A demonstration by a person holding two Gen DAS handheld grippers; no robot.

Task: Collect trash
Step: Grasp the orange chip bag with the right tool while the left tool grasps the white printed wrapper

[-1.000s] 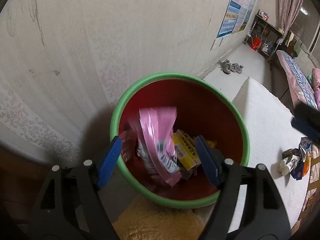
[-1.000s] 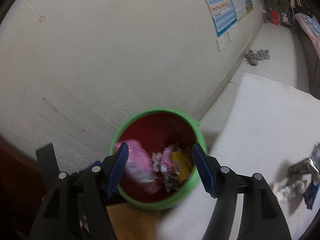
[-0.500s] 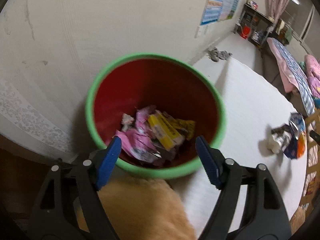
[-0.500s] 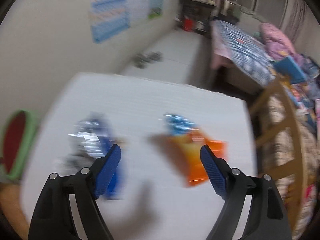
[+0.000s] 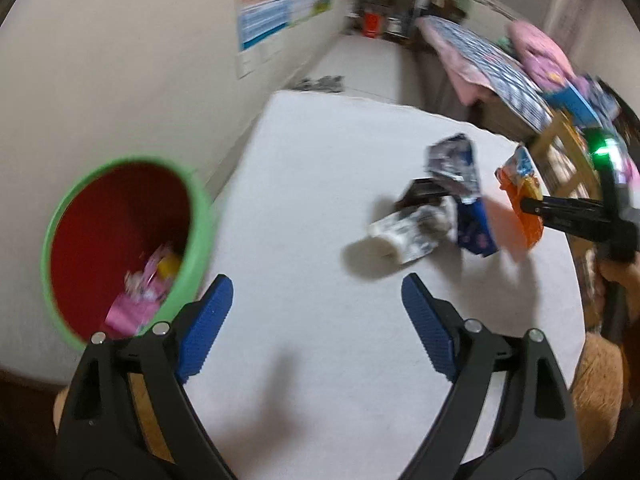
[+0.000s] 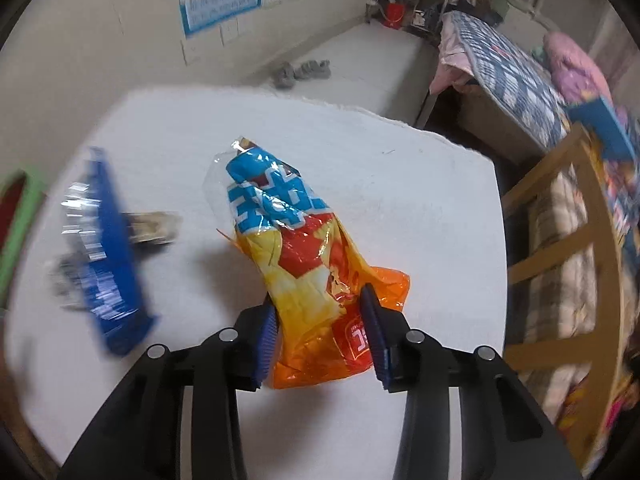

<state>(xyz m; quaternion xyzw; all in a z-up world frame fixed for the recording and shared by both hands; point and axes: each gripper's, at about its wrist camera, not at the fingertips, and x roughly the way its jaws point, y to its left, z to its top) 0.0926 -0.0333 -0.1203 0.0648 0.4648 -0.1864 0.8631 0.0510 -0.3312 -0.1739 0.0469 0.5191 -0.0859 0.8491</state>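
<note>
Right claw closing on crinkled orange snack bag (blue top); left claw opening, empty.

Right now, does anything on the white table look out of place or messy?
Yes. Crumpled litter is strewn on the white table: a blue foil wrapper, a white tube-shaped wrapper and a dark packet lie in a heap. The right gripper is closing on an orange and blue snack bag. Nothing looks spilled.
</note>
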